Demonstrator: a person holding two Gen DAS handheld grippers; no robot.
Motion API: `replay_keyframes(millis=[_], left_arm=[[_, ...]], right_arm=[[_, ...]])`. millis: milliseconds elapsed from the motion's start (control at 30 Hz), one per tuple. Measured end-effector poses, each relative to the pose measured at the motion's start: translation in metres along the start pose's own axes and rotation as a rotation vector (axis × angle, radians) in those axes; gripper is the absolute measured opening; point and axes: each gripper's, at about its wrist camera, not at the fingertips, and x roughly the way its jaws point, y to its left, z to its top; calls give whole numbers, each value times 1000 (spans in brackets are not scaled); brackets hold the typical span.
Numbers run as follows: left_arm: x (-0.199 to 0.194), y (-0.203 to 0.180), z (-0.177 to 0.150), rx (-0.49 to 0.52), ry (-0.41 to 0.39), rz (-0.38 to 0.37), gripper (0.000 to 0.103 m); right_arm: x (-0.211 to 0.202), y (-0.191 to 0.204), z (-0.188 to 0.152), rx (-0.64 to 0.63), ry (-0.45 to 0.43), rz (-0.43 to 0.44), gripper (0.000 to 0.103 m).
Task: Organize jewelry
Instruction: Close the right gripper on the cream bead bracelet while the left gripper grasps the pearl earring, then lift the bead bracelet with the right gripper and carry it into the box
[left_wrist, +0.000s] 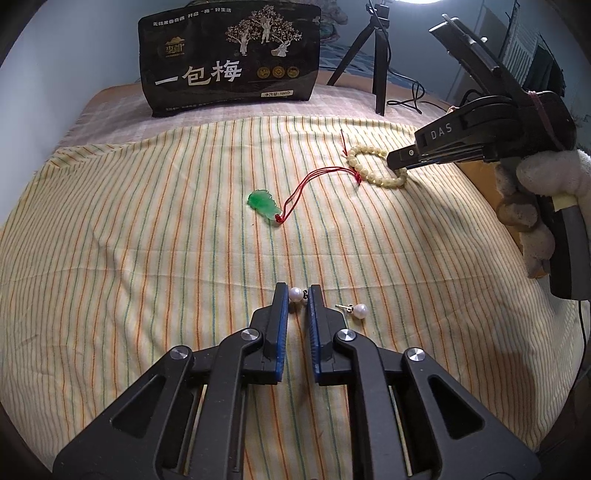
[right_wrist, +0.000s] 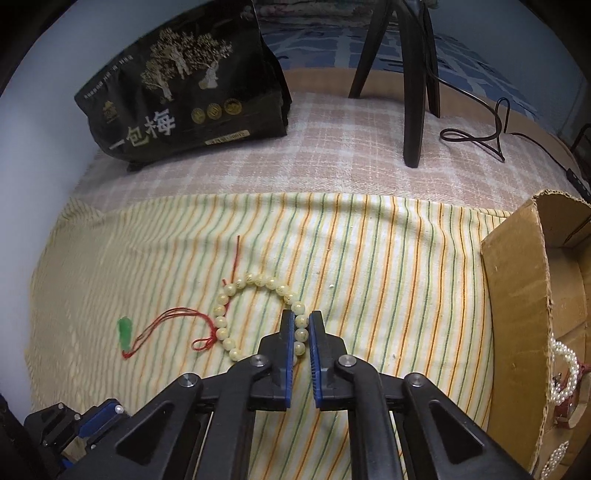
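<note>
On the striped cloth (left_wrist: 147, 240) lie a green jade pendant (left_wrist: 263, 204) on a red cord, a cream bead bracelet (left_wrist: 369, 162) and two pearl earrings. My left gripper (left_wrist: 298, 295) is shut on one pearl earring (left_wrist: 295, 294); the other pearl earring (left_wrist: 359, 310) lies just to its right. My right gripper (right_wrist: 300, 325) is shut on the bead bracelet (right_wrist: 255, 295) at its right side. In the left wrist view the right gripper (left_wrist: 397, 164) sits on the bracelet's far side. The pendant also shows in the right wrist view (right_wrist: 125, 330).
A black snack bag (left_wrist: 229, 59) stands at the back on a pink checked cloth. A tripod (left_wrist: 378, 55) with a cable stands back right. A cardboard box (right_wrist: 524, 314) at the right holds a pearl bracelet (right_wrist: 565, 373) and other pieces.
</note>
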Motion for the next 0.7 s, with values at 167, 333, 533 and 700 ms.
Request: replay_keyframes(millis=[167, 333, 533, 700], left_arm=[[-12, 2, -2, -11, -9, 4, 8], [-28, 5, -3, -25, -27, 11, 8], [-51, 3, -1, -33, -55, 13, 8], [-74, -4, -1, -27, -85, 8, 8]], right_arm=[[-25, 1, -9, -9, -32, 35, 5], [-44, 6, -14, -22, -62, 59, 5], [-72, 13, -23, -45, -91, 80, 5], [-98, 13, -33, -60, -119, 92, 5]])
